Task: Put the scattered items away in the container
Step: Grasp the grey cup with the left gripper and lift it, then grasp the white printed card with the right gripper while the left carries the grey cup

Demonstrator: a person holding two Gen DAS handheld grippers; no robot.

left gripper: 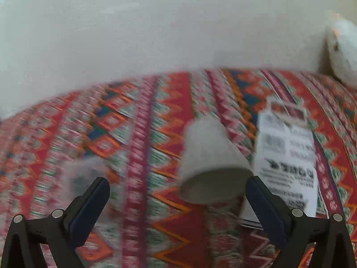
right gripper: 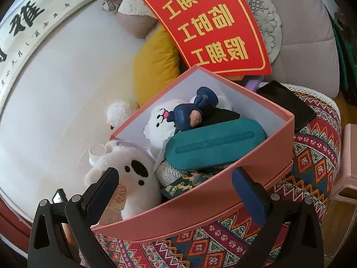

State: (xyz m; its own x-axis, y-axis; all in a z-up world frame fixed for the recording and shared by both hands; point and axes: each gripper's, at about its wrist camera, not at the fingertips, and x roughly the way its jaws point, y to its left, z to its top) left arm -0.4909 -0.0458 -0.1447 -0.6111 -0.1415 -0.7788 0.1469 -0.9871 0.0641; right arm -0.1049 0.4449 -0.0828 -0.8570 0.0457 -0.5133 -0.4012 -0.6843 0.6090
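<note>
In the blurred left wrist view a small white cup (left gripper: 212, 163) lies tipped on the patterned cloth, just ahead of my left gripper (left gripper: 178, 185), which is open and empty. A printed label in a clear sleeve (left gripper: 287, 160) lies to the cup's right. In the right wrist view the pink box (right gripper: 223, 192) holds a teal case (right gripper: 214, 147), a navy figurine (right gripper: 191, 114), a white plush (right gripper: 160, 122) and a card (right gripper: 185, 185). A white bear plush (right gripper: 133, 174) leans over its left corner. My right gripper (right gripper: 176, 178) hangs open at the box's near wall.
A white wall backs the cloth in the left wrist view, with a white plush (left gripper: 343, 49) at far right. Around the box: a red sign (right gripper: 207, 22), a yellow cushion (right gripper: 156, 67), a black tablet (right gripper: 287, 105), a small white cup (right gripper: 97, 154) and a pink stool (right gripper: 348, 165).
</note>
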